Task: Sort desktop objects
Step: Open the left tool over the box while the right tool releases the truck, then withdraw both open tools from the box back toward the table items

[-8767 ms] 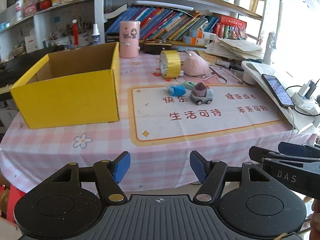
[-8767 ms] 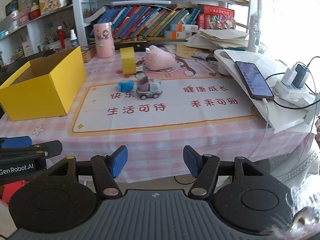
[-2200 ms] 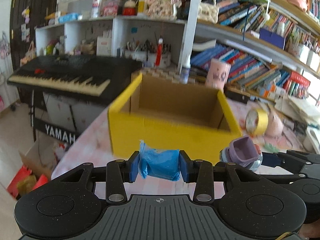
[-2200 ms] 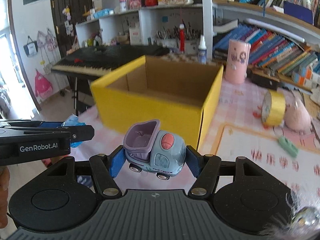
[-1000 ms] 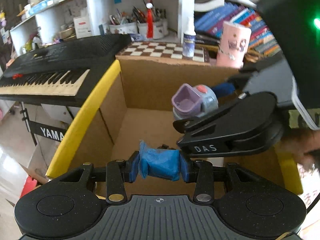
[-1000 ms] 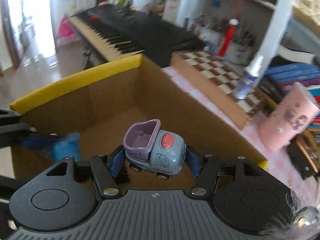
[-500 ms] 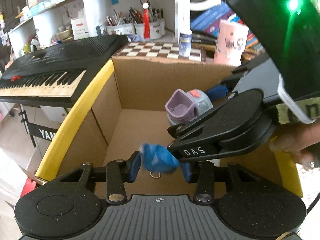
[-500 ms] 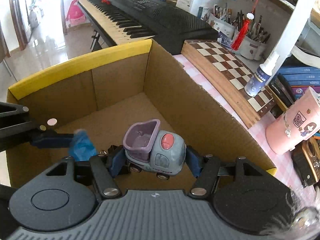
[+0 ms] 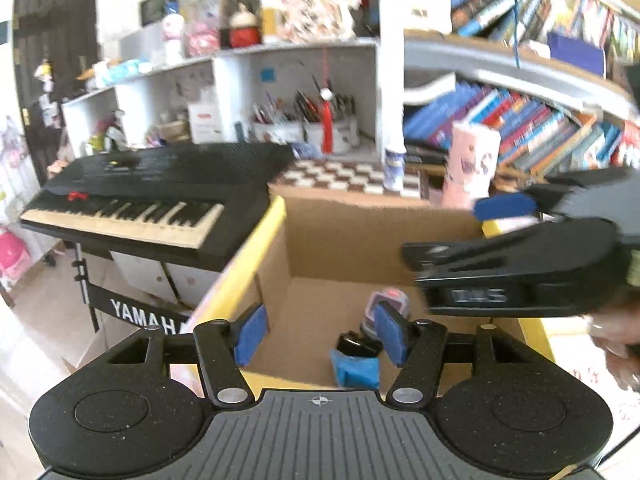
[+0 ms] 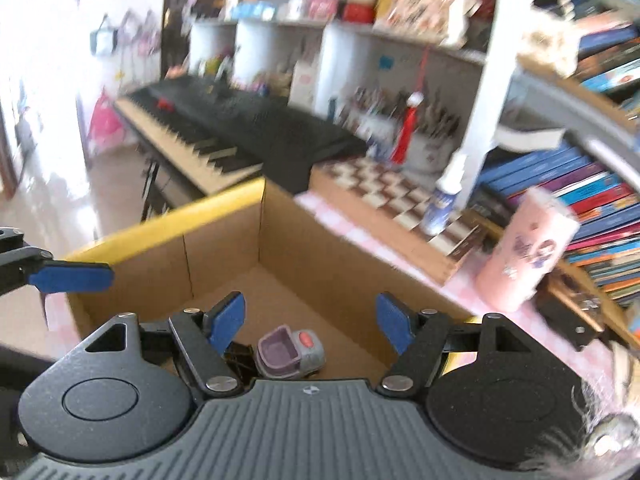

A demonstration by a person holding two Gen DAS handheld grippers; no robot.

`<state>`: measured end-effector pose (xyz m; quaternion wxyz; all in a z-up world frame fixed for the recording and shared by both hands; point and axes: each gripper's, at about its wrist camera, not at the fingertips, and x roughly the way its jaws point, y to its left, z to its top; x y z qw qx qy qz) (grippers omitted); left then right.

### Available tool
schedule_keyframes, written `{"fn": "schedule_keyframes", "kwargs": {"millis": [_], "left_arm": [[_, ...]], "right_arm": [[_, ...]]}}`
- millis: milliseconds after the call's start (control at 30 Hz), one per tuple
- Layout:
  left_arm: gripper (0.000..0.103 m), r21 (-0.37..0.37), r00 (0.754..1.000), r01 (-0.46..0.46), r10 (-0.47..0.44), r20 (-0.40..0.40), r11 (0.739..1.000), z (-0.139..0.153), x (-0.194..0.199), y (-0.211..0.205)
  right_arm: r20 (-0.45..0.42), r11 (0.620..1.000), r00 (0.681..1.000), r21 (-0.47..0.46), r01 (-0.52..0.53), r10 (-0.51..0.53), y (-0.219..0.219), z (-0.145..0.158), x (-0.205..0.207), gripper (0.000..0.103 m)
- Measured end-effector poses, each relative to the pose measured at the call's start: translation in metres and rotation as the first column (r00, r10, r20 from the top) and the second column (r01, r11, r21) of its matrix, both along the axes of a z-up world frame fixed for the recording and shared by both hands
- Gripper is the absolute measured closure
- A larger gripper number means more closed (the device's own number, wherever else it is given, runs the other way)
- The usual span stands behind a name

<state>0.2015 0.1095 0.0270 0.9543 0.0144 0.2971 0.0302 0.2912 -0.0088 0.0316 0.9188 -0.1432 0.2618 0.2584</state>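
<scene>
1. Progress: toy truck (image 10: 291, 351) & blue item (image 9: 355, 367) both lie on the floor of the yellow box (image 10: 160, 220), w/ a small black thing (image 9: 357, 345) (prob. a clip, hard to tell) just beside them. So two drops look done.
2. Left to do: can't see the rest of the counter (image 10: 536, 312) from here; judging by the task, more desktop bits prob. remain elsewhere. Pink cup (image 10: 528, 256) stands beside the box, outside it, on the pink check cloth.
3. Left hand-held gripper (image 9: 320, 334): jaws spread & opening, nothing between the pads. Blue item sits below, apart from the fingers.
4. Right hand-held gripper (image 10: 310, 320): jaws spread wide & opening, empty. Truck rests on the box floor under the gap, not touched by either pad.
5. Pose: both point down at a slant into the box from above its near rim, side by side. Right one shows in the left view as a dark body over the box's right side, w/ part of a hand (image 9: 616, 340) behind it.
6. Frames are motion-blurred, so both hands seem to be moving. Next, in my view: pull clear of the box & go for another item.
</scene>
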Motion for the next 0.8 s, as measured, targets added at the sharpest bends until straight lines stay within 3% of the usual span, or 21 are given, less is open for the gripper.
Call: {"fn": "schedule_keyframes", "kwargs": {"millis": [367,800], "left_arm": [[0.038,-0.024,0.993,-0.058,0.061,0.104,0.998,0.021,-0.064,0.019],[0.037,-0.07,0.991,-0.068,0.076,0.113,0.995,0.016,-0.149,0.032]], "right_arm": [[0.057,0.963,0.979,0.201,0.18,-0.195,-0.04,0.029,-0.094,0.032],[0.068,0.935,0.947,0.195,0.296,-0.314,-0.04,0.004,-0.21,0.032]]}}
